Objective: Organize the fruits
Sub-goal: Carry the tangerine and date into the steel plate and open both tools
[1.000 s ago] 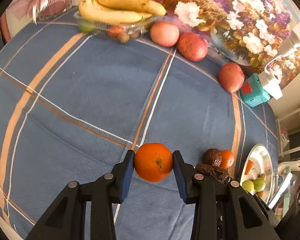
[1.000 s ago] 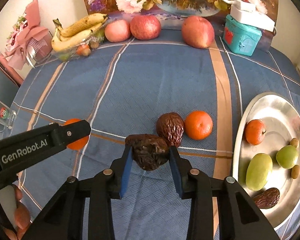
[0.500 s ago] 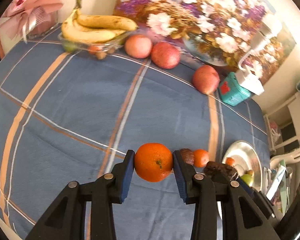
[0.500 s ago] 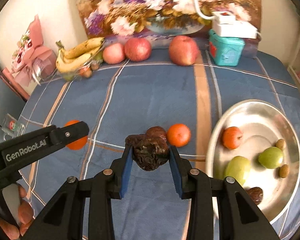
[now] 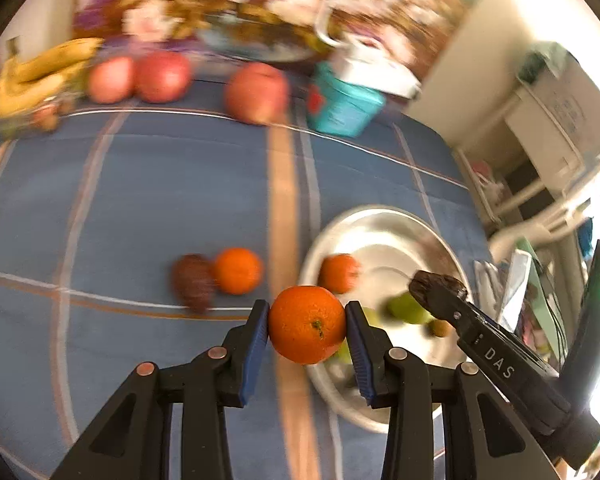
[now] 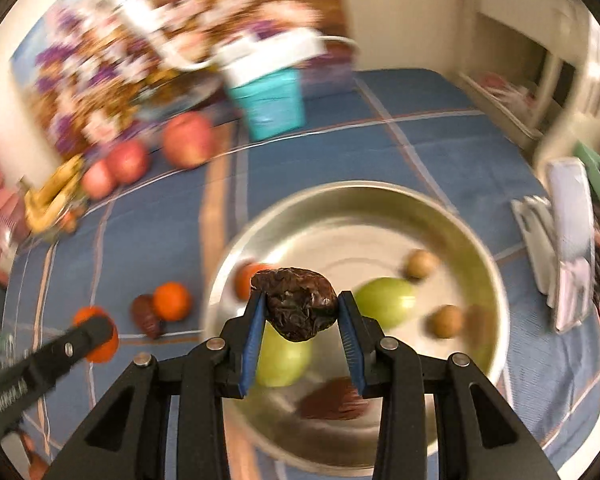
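Gripping orange (image 5: 306,323) btwn L claw (image 5: 306,326) pads, wrinkled date (image 6: 296,304) in R claw (image 6: 297,312), both over tray (image 6: 496,276).

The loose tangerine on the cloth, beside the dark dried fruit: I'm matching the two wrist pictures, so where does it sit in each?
Left wrist: loose tangerine left of centre, just left of the steel plate.
Right wrist: loose tangerine lower left, again left of the plate.
Shared landmark: the teal box at the table's far edge.

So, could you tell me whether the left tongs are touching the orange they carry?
Touching: the left wrist view shows both blue pads of the left tongs pressed against the orange.
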Action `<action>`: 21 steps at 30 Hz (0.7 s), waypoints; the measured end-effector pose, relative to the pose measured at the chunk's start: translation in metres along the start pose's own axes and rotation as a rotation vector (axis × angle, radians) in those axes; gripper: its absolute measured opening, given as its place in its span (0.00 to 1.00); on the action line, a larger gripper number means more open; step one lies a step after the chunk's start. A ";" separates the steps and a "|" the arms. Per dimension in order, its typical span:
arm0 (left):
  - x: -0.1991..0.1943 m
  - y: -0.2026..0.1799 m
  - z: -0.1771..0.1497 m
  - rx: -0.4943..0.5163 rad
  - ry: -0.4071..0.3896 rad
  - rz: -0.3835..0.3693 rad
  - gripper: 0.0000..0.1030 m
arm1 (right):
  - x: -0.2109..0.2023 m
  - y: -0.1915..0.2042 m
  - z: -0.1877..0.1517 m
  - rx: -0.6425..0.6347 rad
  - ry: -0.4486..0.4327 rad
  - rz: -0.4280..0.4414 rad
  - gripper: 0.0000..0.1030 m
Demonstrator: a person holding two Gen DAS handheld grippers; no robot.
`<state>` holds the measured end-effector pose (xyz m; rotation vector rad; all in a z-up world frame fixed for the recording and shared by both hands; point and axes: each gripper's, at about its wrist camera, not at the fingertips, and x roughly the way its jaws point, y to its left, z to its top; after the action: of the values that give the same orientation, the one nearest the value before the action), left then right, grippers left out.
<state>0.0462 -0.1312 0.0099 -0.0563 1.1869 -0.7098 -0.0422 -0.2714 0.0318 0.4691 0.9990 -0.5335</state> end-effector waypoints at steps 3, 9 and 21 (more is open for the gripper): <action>0.017 -0.019 0.000 0.054 0.010 0.000 0.40 | -0.001 -0.023 0.004 0.049 -0.006 -0.002 0.37; 0.039 -0.029 -0.001 0.087 0.020 0.014 0.40 | 0.008 -0.039 0.012 0.084 -0.031 0.031 0.37; 0.045 -0.027 -0.001 0.072 0.042 0.017 0.54 | 0.021 -0.046 0.015 0.105 -0.016 0.043 0.48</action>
<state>0.0409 -0.1764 -0.0172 0.0293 1.1992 -0.7414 -0.0510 -0.3202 0.0149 0.5780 0.9468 -0.5517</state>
